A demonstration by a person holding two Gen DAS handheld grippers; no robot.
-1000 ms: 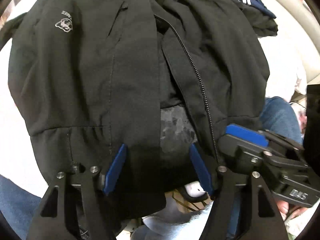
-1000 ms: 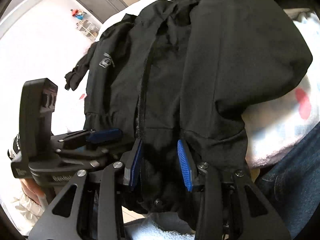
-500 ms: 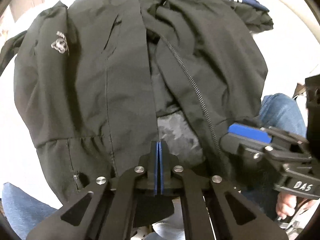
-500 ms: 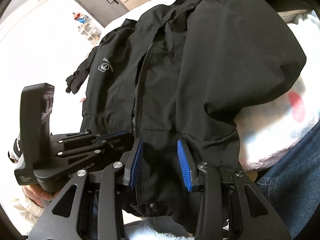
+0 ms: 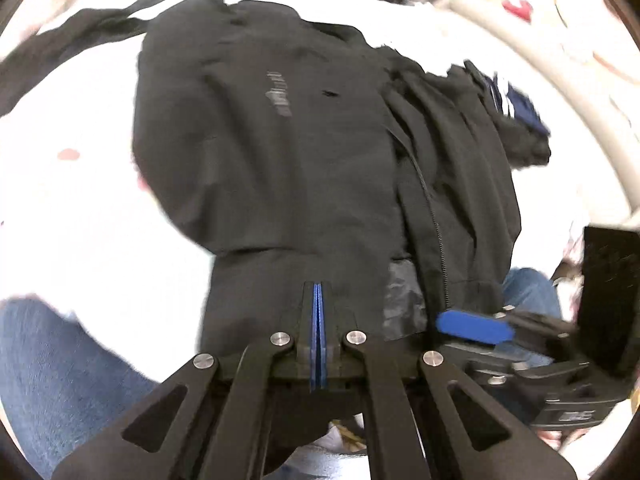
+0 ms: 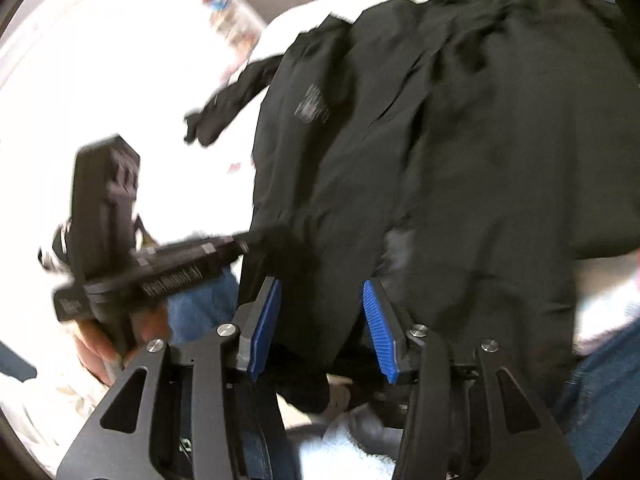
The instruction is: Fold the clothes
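My left black two-finger gripper with blue pads (image 5: 317, 332) sits at the lower centre of its wrist view, its fingers pressed together so the pads meet in one thin blue line. In the right wrist view it shows side-on at the left of the frame, and a hand (image 6: 102, 350) grips its handle at lower left. My right black two-finger gripper with ribbed blue pads (image 6: 320, 330) sits at the lower centre of its own view, fingers (image 6: 378, 330) spread well apart. It enters the left wrist view at lower right.
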